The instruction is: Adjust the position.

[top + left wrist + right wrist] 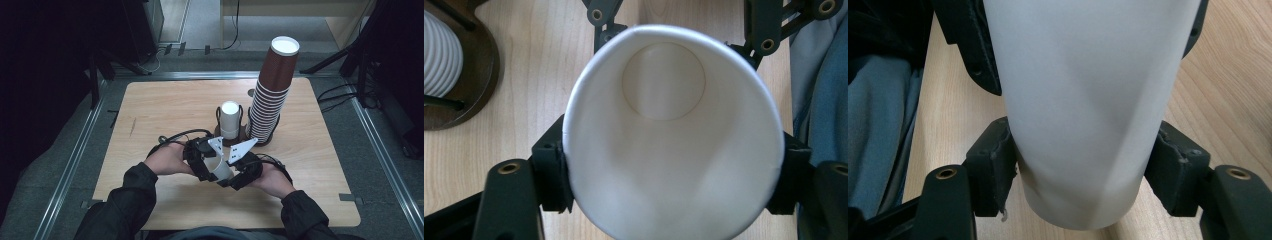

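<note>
while both clamp white cup (674, 145) | left claw (671, 170) rim | right claw (1083, 175) base

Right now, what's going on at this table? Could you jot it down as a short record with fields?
Held item: white paper cup, lying sideways between both grippers
Left gripper: jaws pressed on the cup's rim end
Right gripper: jaws pressed on the cup's base end
Behind: tall stack of brown cups and short white cup stack, both in a dark holder
Surface: wooden table
</note>
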Available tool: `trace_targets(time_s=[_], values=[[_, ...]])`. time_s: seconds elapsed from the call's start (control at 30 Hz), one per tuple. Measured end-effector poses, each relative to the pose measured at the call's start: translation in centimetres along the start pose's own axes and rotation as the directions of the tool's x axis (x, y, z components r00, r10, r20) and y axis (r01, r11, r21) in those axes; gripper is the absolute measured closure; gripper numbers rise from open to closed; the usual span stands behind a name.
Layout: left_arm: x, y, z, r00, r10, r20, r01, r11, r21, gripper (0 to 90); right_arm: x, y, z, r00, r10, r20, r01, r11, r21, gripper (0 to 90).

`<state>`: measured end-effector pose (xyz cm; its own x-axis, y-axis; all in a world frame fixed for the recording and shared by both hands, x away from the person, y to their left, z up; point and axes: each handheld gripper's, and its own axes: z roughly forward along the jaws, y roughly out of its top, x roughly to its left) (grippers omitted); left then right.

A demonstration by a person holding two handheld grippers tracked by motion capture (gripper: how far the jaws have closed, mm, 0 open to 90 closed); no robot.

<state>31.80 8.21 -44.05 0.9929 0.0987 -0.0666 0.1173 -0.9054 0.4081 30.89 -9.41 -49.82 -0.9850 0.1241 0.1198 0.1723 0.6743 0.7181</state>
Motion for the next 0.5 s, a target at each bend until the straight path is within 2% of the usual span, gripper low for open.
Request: trace_targets(time_s=[0.13, 0.23, 0.33, 0.5], values=[[0.0, -0.1, -0.1, 0.9998, -0.011, -0.017, 0.011, 0.9998, -0.020, 21.4, 0.0, 0.0, -0.2, 1.0000, -0.004, 0.000, 0.004, 1.000, -0.007, 34.5], [0.1, -0.2, -0.5, 0.9987, -0.050, -0.009, 0.049, 0.9972, -0.057, 18.7, -0.1, 0.0, -0.5, 0.9999, -0.006, 0.011, 0.006, 1.000, -0.018, 34.5], [0.3, -0.4, -0.9, 0.9965, -0.071, -0.043, 0.067, 0.9940, -0.086, 12.5, -0.3, 0.0, -0.8, 0.9998, 0.001, 0.019, 0.000, 0.999, -0.033, 34.5], [0.5, -1.2, -1.3, 0.9945, -0.099, -0.033, 0.094, 0.9870, -0.130, 8.2, -0.4, 0.0, -1.3, 0.9997, 0.005, 0.024, -0.004, 0.999, -0.054, 34.5]])
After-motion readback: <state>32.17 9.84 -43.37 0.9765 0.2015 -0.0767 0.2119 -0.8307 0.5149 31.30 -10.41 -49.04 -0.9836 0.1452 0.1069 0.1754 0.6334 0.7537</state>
